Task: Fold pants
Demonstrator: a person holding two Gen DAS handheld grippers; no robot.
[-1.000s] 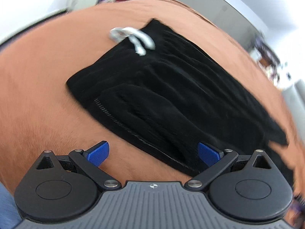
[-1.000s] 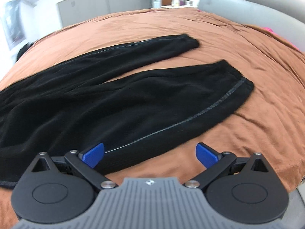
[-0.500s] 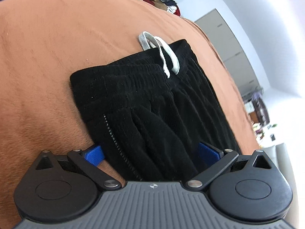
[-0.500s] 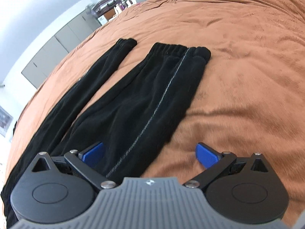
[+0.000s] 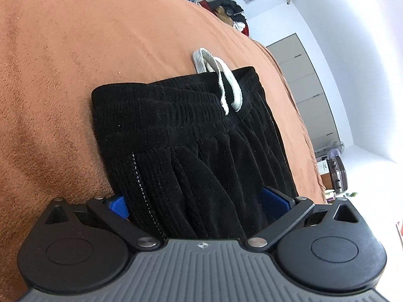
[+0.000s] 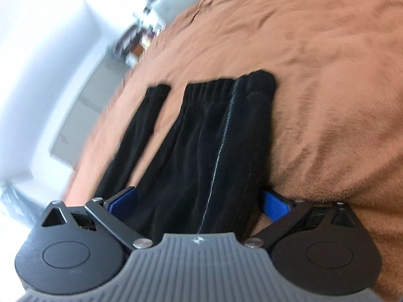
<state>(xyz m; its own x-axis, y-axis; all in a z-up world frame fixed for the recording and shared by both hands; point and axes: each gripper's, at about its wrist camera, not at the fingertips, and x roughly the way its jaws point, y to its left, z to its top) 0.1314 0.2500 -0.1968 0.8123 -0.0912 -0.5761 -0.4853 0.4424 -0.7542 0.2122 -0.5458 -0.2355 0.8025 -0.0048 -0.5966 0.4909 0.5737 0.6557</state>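
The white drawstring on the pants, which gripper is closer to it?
Left. The left gripper sits open at the waist end, just below the white drawstring. The right gripper is open down a pant leg, no drawstring in its view.

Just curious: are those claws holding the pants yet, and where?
Nothing is held. Left gripper straddles the pants near the waistband; right gripper straddles one leg.

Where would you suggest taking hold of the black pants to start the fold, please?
Take the near side edge of the pants, at the hip below the waistband and at the near leg by its piped seam. Come in low across the bedspread: both grippers already straddle that flat edge, fingers open.
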